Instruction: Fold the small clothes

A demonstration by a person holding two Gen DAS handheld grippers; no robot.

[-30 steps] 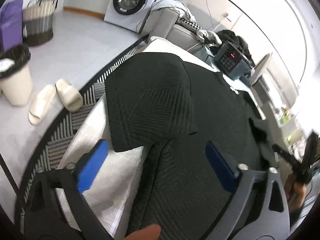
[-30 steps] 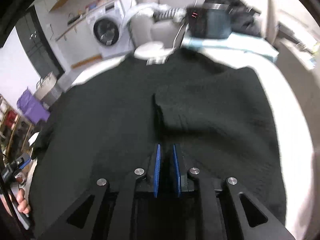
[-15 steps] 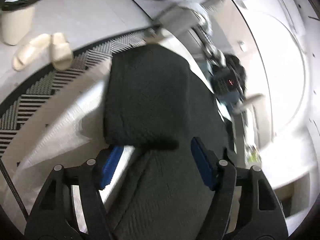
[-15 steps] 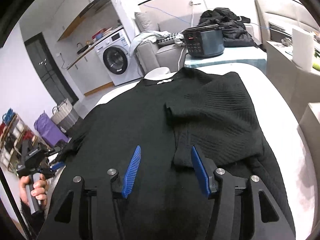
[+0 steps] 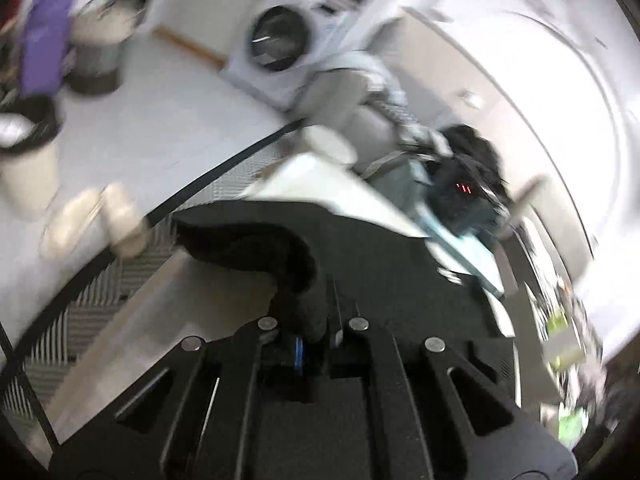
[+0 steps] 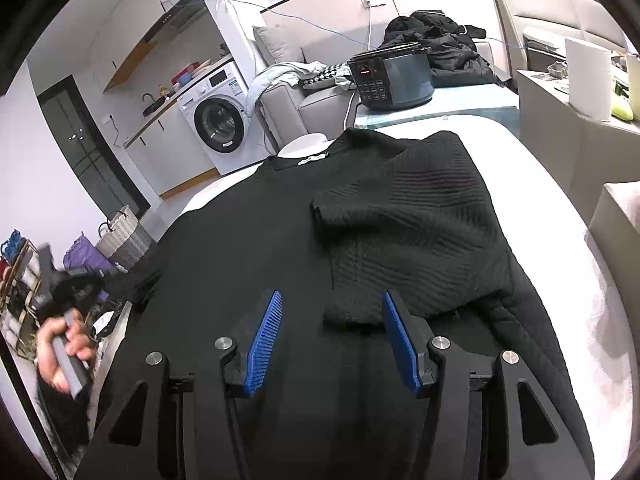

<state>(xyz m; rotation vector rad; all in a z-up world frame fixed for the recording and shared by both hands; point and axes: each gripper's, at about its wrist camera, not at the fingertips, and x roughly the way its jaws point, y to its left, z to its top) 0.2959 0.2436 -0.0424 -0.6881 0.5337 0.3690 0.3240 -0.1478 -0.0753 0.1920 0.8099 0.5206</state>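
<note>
Clamping a bunched fold of the black knit sweater (image 5: 288,264), my left gripper (image 5: 316,336) has its fingers drawn together on the cloth; the fabric rises as a dark hump out of the closed jaws, though this view is blurred. My right gripper (image 6: 330,340) hangs with its blue ribbed pads (image 6: 266,340) well apart, above the sweater's lower part, holding nothing; whether the pads touch the cloth I cannot tell.

The sweater (image 6: 280,240) is black, with a ribbed, diagonal knit texture. It lies spread on the white bench (image 6: 560,216). Its right sleeve (image 6: 404,232) is folded inward across the chest, the cuff end near the midline. Its left sleeve (image 6: 140,284) runs off toward the bench's left edge, where my left hand (image 6: 64,352) grips the handle.

The neckline with a white label (image 6: 314,158) points away from me, toward a dark cooker (image 6: 392,80). The long axis runs from my right gripper straight ahead to the collar.
</note>
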